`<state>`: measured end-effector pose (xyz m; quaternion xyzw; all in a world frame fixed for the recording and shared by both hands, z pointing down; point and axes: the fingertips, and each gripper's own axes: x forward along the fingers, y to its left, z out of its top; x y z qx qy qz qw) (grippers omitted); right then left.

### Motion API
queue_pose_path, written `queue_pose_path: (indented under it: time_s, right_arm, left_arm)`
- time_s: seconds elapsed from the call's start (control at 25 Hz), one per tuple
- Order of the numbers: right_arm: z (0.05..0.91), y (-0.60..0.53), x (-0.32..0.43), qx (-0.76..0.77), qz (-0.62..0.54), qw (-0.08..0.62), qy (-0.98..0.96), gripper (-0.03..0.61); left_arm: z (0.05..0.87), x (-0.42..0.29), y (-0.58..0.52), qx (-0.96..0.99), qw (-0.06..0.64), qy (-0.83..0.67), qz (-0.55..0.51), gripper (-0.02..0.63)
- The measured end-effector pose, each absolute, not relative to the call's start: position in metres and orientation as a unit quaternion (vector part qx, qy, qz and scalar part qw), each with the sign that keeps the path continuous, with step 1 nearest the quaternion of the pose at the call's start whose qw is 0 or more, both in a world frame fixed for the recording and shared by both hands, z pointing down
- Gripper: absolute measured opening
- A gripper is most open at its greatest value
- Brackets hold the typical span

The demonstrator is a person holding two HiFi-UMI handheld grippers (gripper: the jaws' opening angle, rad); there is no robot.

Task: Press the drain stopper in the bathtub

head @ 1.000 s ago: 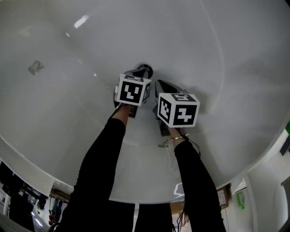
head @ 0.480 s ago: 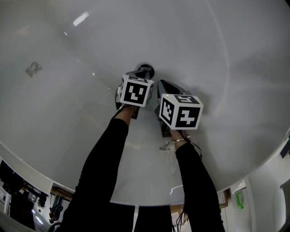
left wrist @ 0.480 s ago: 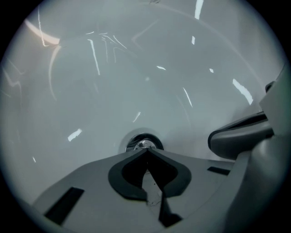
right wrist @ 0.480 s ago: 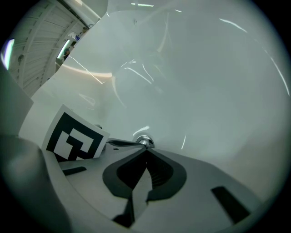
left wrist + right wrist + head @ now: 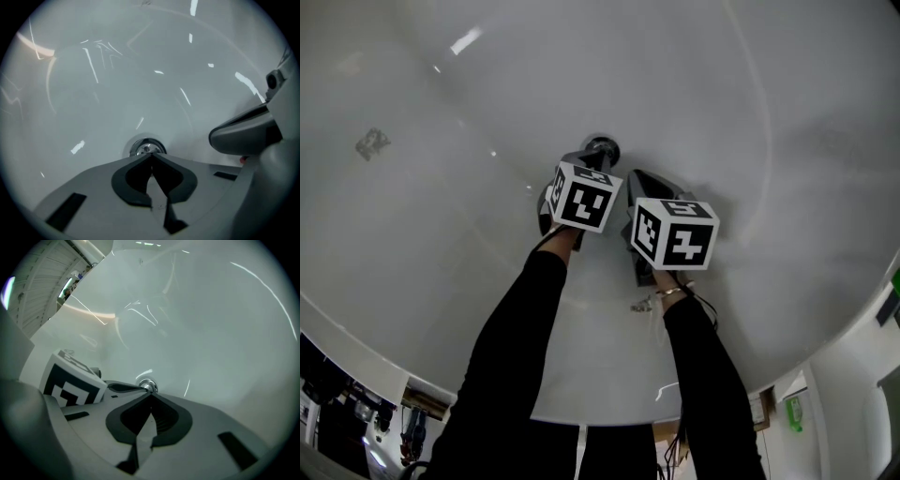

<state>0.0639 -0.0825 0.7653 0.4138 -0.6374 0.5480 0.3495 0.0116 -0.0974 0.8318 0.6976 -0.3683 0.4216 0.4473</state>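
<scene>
While the chrome drain stopper (image 5: 601, 147) is sitting at the bottom of the white bathtub (image 5: 441, 244), the left hand-held gripper (image 5: 151, 155) is pointing straight at it, jaws pressed together and empty, its tips right at the stopper's near edge; contact is unclear. The right hand-held gripper (image 5: 151, 395), just to the right and slightly nearer, is likewise showing closed, empty jaws.
</scene>
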Motion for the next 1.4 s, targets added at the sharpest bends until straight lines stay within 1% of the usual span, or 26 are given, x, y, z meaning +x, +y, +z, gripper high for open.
queue_pose_path:
  time_s: [0.28,0.76,1.4]
  right_arm:
    - [0.752,-0.088,0.06,0.418,0.543,0.34,-0.644,0.002]
    - [0.736,-0.088,0.055,0.417,0.539,0.335,-0.65,0.002]
    - [0.694,-0.093,0.049,0.42,0.524,0.328,-0.664,0.002]
  left_arm:
    - [0.825,0.01,-0.098,0.696,0.462,-0.357,0.418,0.008]
    - [0.794,0.0,-0.104,0.7,0.461,-0.365,0.404,0.008]
    - [0.731,-0.005,-0.109,0.71,0.461,-0.375,0.377,0.008]
